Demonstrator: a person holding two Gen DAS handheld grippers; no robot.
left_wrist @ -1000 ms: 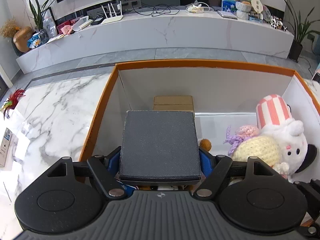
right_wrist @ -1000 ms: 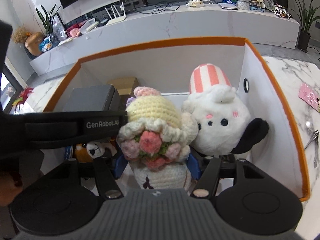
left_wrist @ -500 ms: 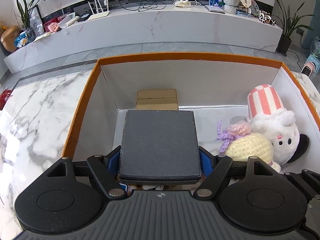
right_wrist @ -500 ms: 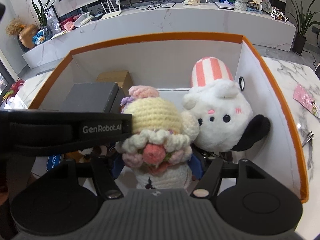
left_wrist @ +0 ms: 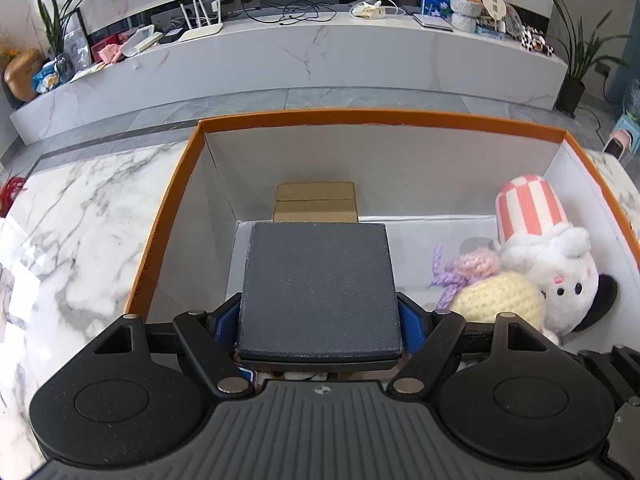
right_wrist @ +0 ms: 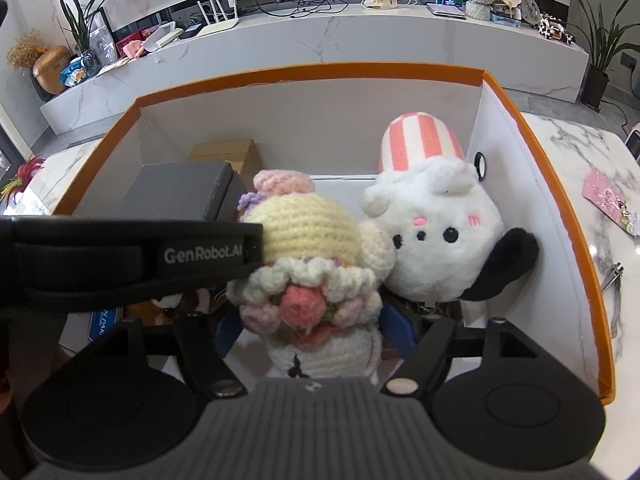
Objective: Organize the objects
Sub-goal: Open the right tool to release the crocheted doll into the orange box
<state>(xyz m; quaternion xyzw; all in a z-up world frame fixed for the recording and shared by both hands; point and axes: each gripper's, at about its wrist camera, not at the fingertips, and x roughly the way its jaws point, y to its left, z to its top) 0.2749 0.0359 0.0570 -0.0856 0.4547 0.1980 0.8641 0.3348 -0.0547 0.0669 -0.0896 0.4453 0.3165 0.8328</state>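
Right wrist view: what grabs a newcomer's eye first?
A crocheted cream-yellow doll holding a pink yarn bouquet fills the centre, between the right gripper's jaws, which have just been opening. Beside it, a fluffy white plush with a pink-striped hat sits against the right wall of the orange-rimmed white box.

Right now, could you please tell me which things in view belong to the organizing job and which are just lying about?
Job:
- orange box
- dark grey case
- crochet doll
- white plush
- cardboard box

Lying about:
- router
- potted plant
- pink card
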